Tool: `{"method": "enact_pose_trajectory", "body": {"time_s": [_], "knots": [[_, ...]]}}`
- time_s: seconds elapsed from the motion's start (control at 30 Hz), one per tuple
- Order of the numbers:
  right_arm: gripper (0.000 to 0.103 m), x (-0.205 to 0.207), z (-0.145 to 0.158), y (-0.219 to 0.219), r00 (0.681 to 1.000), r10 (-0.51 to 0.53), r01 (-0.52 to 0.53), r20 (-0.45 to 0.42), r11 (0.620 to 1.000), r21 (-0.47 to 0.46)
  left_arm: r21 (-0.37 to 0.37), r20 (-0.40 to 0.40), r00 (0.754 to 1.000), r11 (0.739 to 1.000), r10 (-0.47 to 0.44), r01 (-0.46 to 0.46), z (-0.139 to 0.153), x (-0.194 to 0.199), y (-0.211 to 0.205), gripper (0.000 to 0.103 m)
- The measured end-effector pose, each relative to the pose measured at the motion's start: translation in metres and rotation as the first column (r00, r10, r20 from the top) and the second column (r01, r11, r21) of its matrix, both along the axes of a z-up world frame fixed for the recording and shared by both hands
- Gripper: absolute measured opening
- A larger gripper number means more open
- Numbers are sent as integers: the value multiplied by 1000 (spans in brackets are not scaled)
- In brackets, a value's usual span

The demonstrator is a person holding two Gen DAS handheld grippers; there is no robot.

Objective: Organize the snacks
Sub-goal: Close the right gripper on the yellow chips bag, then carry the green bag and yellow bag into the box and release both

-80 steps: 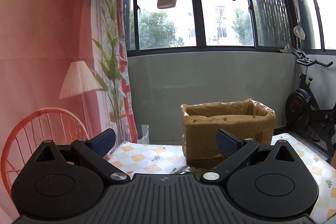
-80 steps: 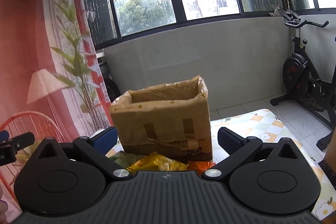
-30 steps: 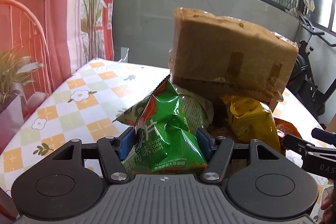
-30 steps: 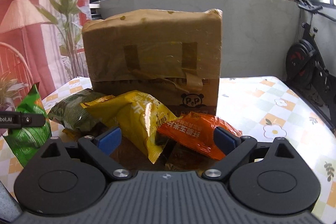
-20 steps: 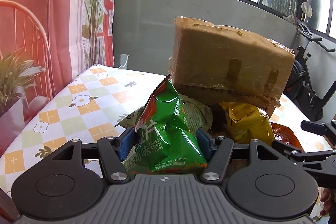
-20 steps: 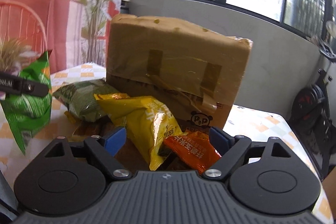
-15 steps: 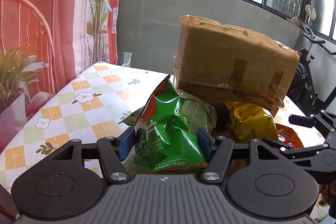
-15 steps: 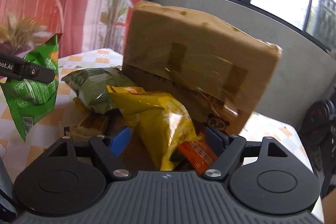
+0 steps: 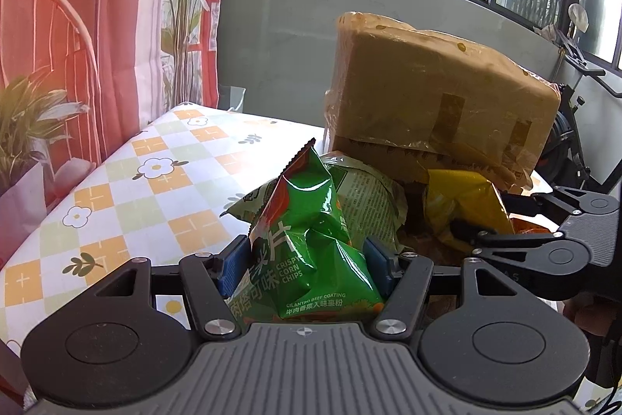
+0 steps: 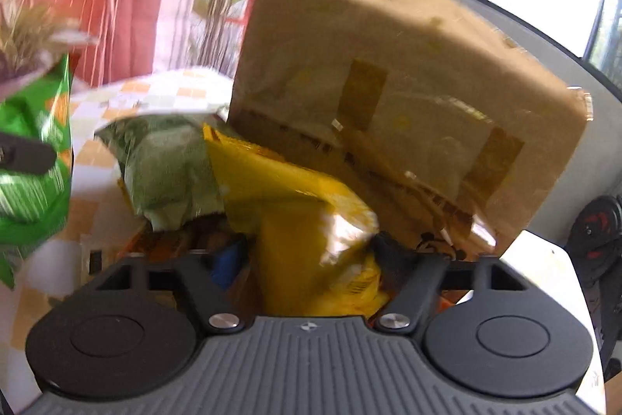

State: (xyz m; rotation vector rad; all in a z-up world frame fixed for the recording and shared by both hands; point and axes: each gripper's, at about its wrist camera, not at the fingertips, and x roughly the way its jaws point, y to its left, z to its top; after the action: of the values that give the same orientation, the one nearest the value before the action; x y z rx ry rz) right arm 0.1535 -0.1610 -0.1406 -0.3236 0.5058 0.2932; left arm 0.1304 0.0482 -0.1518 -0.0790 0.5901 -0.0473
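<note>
The left gripper [image 9: 307, 265] has the green chip bag [image 9: 307, 247] pinched between its blue pads, lifted upright clear of the checked tablecloth [image 9: 155, 189], with the bag crumpled at the waist where the pads press in. Over on the other side, the right gripper [image 10: 307, 259] is closing its jaws around the yellow snack bag [image 10: 311, 220]. The bag sits squarely between the fingers, though the blur makes it hard to say whether both pads have bitten yet.

Nothing appears sorted so far. The tall cardboard box [image 9: 435, 104] stands at the back of the table, wrapped in tape and plastic, and from these low angles its inside is hidden, so whether any snack is already in there cannot be told. Piled against its front are a pale green bag [image 9: 365, 205], the yellow one, and a sliver of an orange packet [image 9: 525, 220] just behind the right gripper's fingers in the left wrist view.

So the job reads as early: one bag in hand, a second being taken, at least two more waiting at the foot of the box. Presumably both need lifting over the rim.
</note>
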Motion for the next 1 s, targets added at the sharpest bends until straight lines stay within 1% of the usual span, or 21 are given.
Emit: {"method": "enact_pose_trajectory", "body": {"time_s": [0.07,0.13,0.23,0.33,0.43,0.53,0.67,0.83,1.0], "knots": [[58,-8,4,-4,1000,2,-3,17,998,57,3,5,1000,1000,-3,3,1,-1,-1,66],[57,-20,8,-6,999,5,-9,40,996,94,4,12,1000,1000,-5,5,2,-2,-1,66],[56,-39,10,-9,998,15,-23,64,991,132,8,18,1000,1000,-10,10,4,-4,-2,66],[56,-51,12,-15,998,29,-39,63,986,164,14,26,999,1000,-23,23,7,-7,-4,66],[55,-60,23,-24,998,20,-33,63,978,205,8,35,999,999,-34,34,11,-9,-6,66],[55,-68,37,-30,996,-3,-18,90,972,236,4,53,997,999,-48,48,19,-10,-6,66],[55,-77,54,-42,992,-25,-11,123,959,284,-3,82,993,996,-90,90,37,-11,-7,66],[55,-74,83,-52,984,-18,-36,176,954,296,35,145,975,985,-170,166,73,-10,-9,66],[55,-61,121,-66,971,-26,-58,237,940,337,-5,202,953,973,-224,230,114,8,-5,66]]}}
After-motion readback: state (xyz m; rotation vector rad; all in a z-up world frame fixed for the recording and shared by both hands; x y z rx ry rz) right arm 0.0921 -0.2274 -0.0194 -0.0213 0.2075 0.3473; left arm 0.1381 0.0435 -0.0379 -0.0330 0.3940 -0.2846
